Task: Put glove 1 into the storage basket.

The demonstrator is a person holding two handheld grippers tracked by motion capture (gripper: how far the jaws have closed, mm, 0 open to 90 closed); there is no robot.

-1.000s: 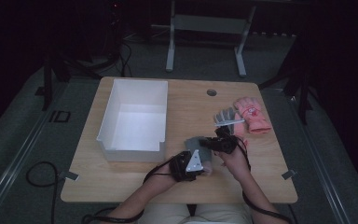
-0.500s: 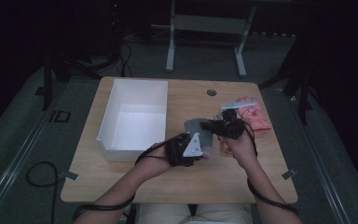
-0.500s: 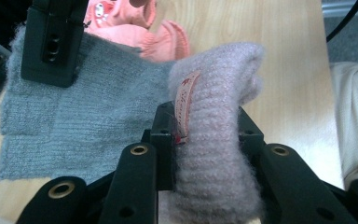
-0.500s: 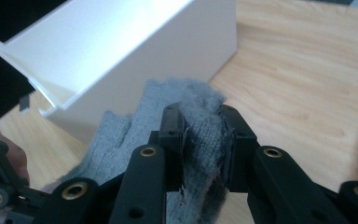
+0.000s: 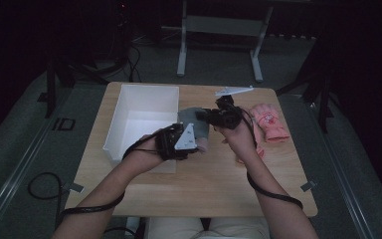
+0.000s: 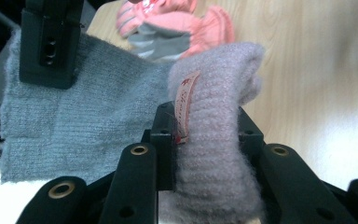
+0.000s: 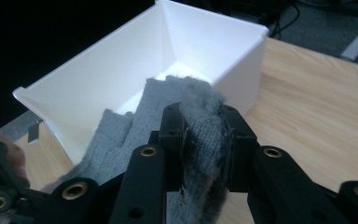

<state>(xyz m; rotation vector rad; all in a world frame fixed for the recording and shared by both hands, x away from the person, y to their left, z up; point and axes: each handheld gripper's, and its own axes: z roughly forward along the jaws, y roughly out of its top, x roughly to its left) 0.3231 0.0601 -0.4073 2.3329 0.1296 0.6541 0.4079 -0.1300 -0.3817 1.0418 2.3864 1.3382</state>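
Observation:
A grey knitted glove (image 5: pixel 193 121) hangs above the table, stretched between both grippers just right of the white bin (image 5: pixel 129 102). My left gripper (image 5: pixel 195 142) is shut on its thick cuff (image 6: pixel 214 140), which bears a small red-lettered label. My right gripper (image 5: pixel 208 117) is shut on the glove's opposite edge (image 7: pixel 204 130), and its black jaw appears at the top left of the left gripper view. In the right gripper view the glove drapes toward the white bin (image 7: pixel 98 79) behind it.
A pair of pink gloves (image 5: pixel 269 122) lies on the wooden table (image 5: pixel 214 184) to the right of my hands; it also appears as pink gloves (image 6: pixel 177 23) past the grey knit. The open bin has a bare floor. A metal stand (image 5: pixel 219 30) is on the floor beyond the table.
Both hands have risen and moved away from the front edge, leftward toward the bin, lifting the grey glove off the table. The pink gloves have stayed put.

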